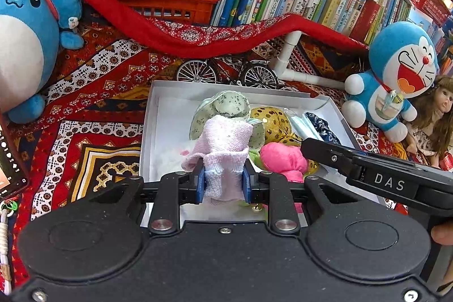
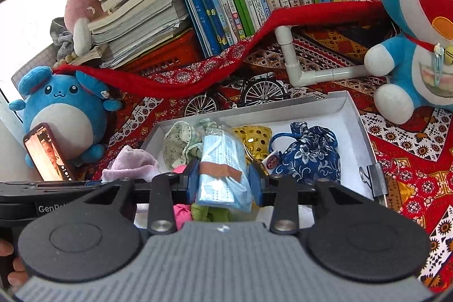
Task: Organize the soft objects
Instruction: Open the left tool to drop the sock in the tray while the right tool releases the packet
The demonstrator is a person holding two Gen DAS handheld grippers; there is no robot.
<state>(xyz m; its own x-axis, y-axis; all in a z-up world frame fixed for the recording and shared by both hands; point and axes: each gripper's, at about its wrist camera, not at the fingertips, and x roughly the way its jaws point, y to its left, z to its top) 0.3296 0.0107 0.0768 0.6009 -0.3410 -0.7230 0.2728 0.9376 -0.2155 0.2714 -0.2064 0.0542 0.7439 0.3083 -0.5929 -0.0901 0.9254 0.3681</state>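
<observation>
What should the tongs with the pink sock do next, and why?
Probably lower the left tongs a little and let go. They are shut on the pink sock, which hangs over the white box, near its bare left side. The right tongs hold a blue mask pack beside it, so a straight drop keeps the two apart.

Pink sock (image 1: 223,160); pale-blue masks (image 2: 223,160); navy floral pouch (image 2: 308,157); white box (image 2: 351,115).
</observation>
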